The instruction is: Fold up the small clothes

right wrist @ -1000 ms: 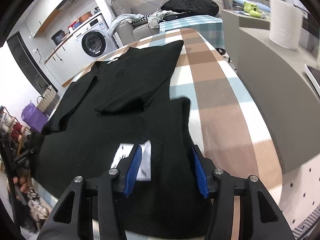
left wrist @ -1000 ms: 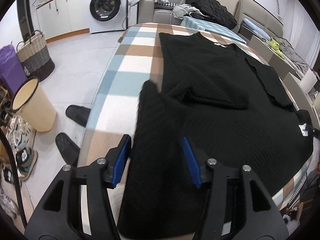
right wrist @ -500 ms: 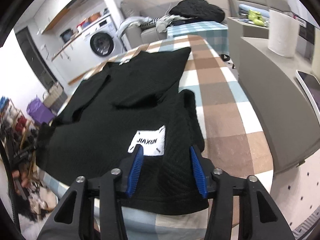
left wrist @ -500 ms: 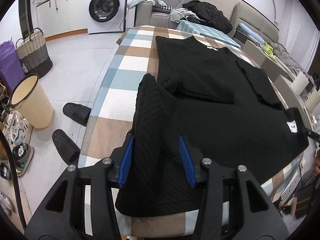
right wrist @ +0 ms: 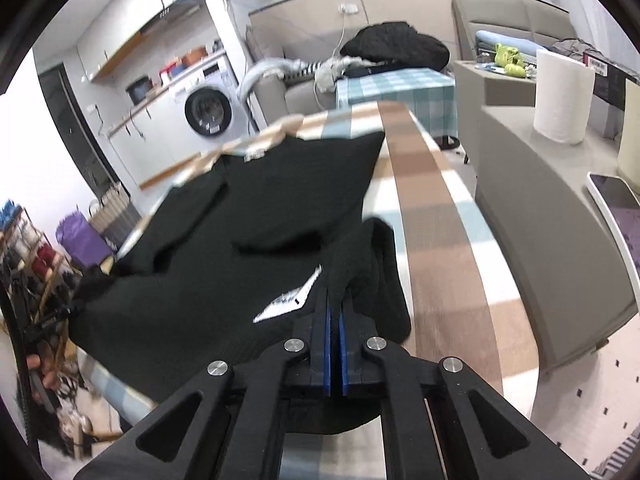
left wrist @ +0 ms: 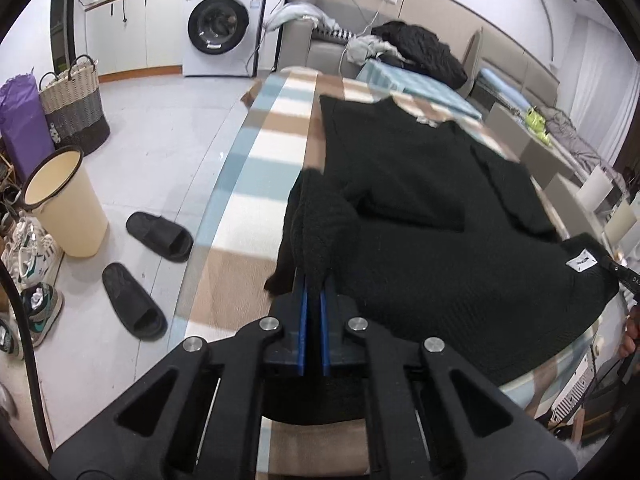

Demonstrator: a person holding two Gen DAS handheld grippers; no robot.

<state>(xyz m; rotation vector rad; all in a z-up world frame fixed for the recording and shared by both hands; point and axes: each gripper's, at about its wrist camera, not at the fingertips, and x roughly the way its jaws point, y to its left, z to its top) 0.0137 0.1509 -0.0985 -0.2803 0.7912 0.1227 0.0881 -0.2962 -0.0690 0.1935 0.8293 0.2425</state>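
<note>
We hold the black sweater (left wrist: 420, 216) by its hem corners, left tool (left wrist: 313, 280) and right tool (right wrist: 335, 300) both clamped; its collar (left wrist: 428, 120) lies straight ahead on the desk (left wrist: 260, 152)

The white label (right wrist: 290, 300) print on the black sweater (right wrist: 248, 216) is smeared unreadable; the bench (right wrist: 432, 216) near edge hides behind the right tongs (right wrist: 335, 312).

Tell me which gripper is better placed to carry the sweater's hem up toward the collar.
Neither alone: left gripper and right gripper have just closed, each pinching a near hem corner of the black sweater, which is bunched between the jaws. Both are equally placed, so lift together.
</note>
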